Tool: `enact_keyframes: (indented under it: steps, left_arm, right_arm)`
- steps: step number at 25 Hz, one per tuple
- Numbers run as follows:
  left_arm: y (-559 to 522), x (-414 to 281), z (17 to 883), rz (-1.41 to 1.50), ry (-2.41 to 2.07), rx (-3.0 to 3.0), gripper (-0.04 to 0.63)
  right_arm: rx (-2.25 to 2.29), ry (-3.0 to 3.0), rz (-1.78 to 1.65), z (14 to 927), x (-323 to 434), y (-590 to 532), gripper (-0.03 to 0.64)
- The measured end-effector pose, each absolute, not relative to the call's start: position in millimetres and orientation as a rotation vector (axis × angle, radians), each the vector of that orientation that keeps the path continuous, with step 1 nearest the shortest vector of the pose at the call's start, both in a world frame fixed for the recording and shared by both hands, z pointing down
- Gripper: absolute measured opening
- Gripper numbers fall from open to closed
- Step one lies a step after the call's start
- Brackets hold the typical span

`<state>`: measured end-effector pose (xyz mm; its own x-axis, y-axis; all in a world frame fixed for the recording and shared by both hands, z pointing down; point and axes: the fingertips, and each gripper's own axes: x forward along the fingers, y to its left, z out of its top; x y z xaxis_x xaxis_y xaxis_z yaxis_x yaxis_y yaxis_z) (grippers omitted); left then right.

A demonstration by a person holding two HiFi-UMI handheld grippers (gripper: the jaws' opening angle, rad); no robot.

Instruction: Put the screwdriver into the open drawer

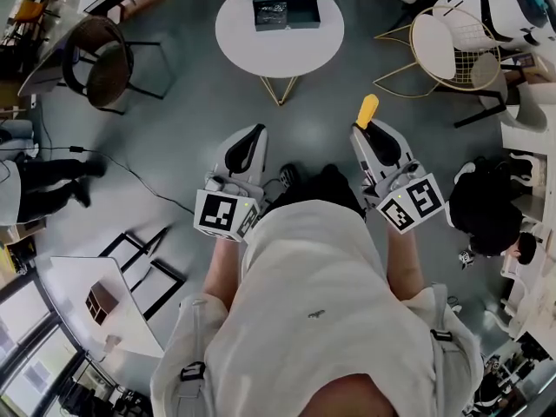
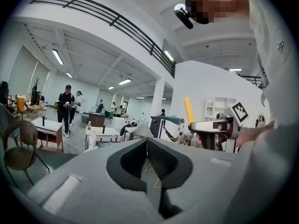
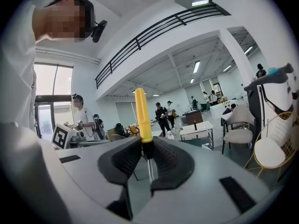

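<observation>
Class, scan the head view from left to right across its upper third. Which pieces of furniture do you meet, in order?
First the dark wicker chair → then the round white table → last the gold wire chair.

Clear floor straight ahead of you; chairs flanked the bench.

Between your grippers and the round bench (image 1: 252, 49) lay bare grey floor (image 1: 195, 120), so a straight reach forward was unobstructed. The open drawer (image 1: 306, 14) sat on the far part of the benchtop, with bare white top in front of it. A wicker chair (image 1: 102, 63) stood off to the left and a gold wire chair (image 1: 452, 49) close on the right of the bench. A cable (image 1: 130, 172) trailed over the floor on your left, and a person in black (image 1: 482, 211) crowded your right elbow.
</observation>
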<state>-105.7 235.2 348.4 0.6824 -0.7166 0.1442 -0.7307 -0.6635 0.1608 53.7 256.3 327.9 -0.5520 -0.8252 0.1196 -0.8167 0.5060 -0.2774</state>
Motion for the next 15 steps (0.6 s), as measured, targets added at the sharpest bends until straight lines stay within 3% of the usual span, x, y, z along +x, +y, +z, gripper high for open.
enact_keyframes:
  steps: [15]
  left_arm:
    - [226,-101,362,0.142,-1.184,2.645,0.012]
  right_arm:
    - [-1.394,2.694,-0.521,328,56,236,0.078]
